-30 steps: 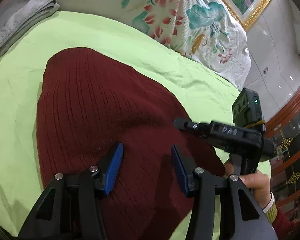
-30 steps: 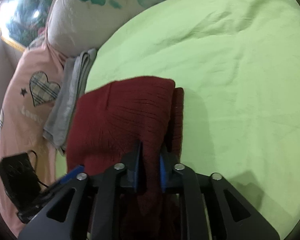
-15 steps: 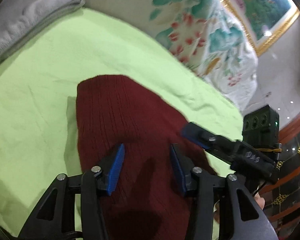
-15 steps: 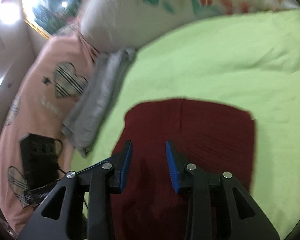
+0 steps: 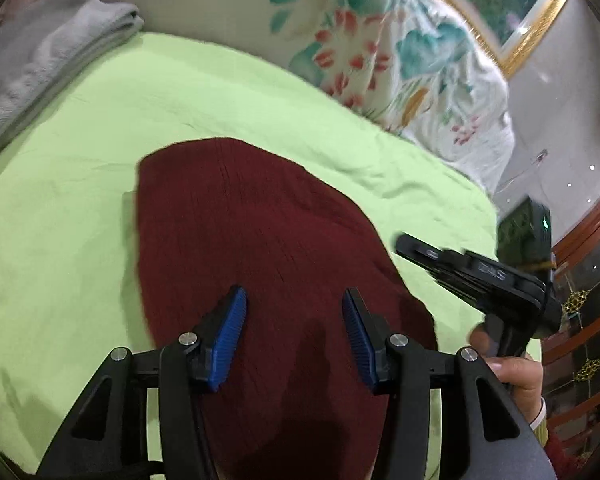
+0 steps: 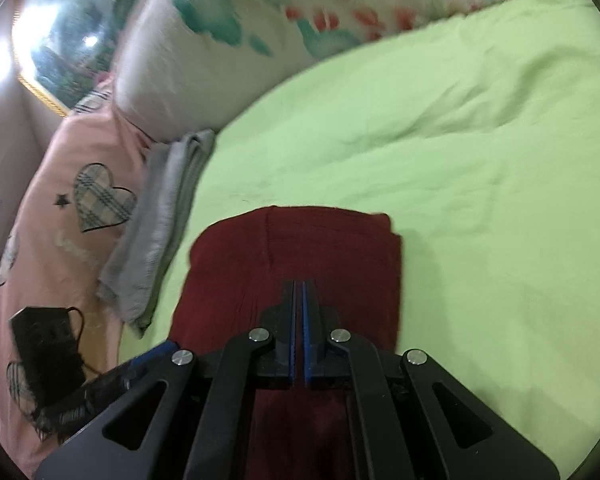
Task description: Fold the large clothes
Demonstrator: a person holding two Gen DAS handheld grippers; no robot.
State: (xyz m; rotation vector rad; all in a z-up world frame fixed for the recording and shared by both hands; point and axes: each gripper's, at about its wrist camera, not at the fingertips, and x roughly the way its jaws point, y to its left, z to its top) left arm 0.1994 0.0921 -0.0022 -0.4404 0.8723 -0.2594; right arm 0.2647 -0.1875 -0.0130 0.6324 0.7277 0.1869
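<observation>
**Folded red sweater on the green bed, both claws above it**

A dark red knit sweater [image 5: 252,264] lies folded into a compact block on the light green bed sheet [image 5: 80,208]. Seen from the right wrist, the sweater [image 6: 324,256] has a fairly straight far edge and a vertical fold line running down its top layer.

The left claw [image 5: 294,328] has its blue-padded fingers spread wide apart over the near part of the sweater, with nothing between them. The right claw [image 6: 299,320] has its fingers pressed together with only a thin slit between the blue pads; no cloth is visibly caught in them, and they point over the sweater's near half.

From the left wrist, the right claw [image 5: 416,246] appears at the sweater's right edge, held by a hand [image 5: 512,376].

A folded grey towel [image 6: 160,224] lies at the sheet's left border, beside a pink cover with plaid hearts [image 6: 68,208]. A floral quilt [image 5: 380,48] is heaped at the far side of the bed.
</observation>
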